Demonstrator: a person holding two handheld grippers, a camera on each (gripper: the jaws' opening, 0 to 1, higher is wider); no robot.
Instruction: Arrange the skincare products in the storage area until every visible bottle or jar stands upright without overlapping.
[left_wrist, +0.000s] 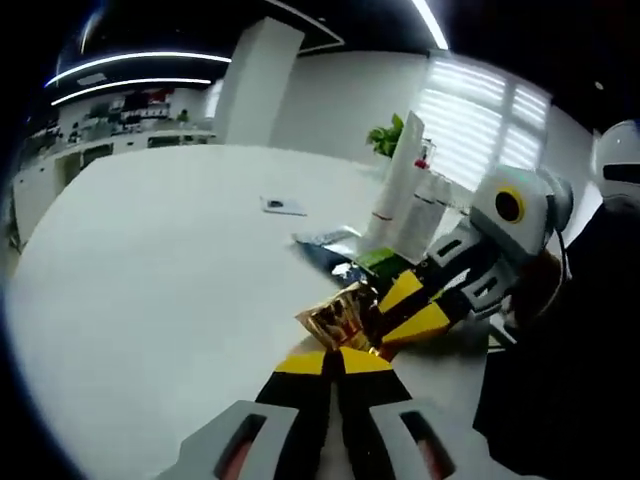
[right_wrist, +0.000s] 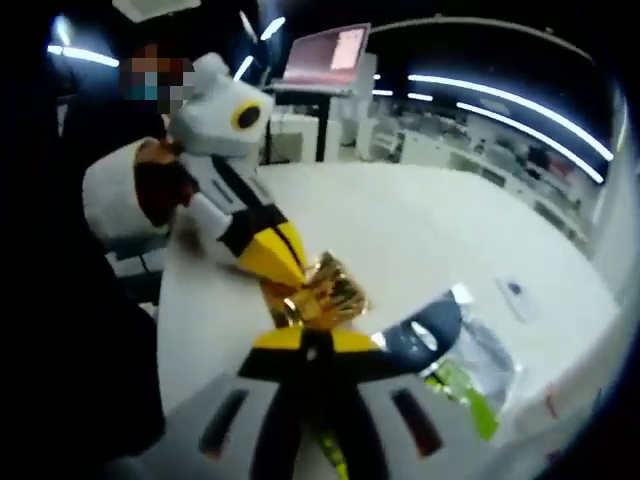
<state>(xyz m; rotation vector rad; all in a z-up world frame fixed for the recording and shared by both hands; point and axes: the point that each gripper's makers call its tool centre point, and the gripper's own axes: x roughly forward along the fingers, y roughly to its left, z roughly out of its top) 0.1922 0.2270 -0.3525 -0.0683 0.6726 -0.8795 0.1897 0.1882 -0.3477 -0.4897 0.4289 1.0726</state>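
Observation:
A crinkled gold foil packet (left_wrist: 338, 320) (right_wrist: 326, 290) is held just above the white table between both grippers. My left gripper (left_wrist: 335, 360) (right_wrist: 288, 276) is shut on its near edge. My right gripper (right_wrist: 312, 338) (left_wrist: 392, 312) comes at it from the opposite side and is shut on its other edge. Two tall white tubes (left_wrist: 400, 190) stand upright behind the packet. A dark blue pouch (right_wrist: 425, 328) (left_wrist: 322, 250) lies flat beside it, and a green item (right_wrist: 465, 395) (left_wrist: 385, 262) lies next to that. Part of the packet is hidden by the jaws.
The white table (left_wrist: 170, 260) stretches wide to the left, with a small card (left_wrist: 283, 206) (right_wrist: 515, 290) lying on it. A clear plastic bag (right_wrist: 492, 360) lies by the pouch. A green plant (left_wrist: 386, 135) stands behind the tubes. The person's dark clothing (left_wrist: 560, 390) is close at the right.

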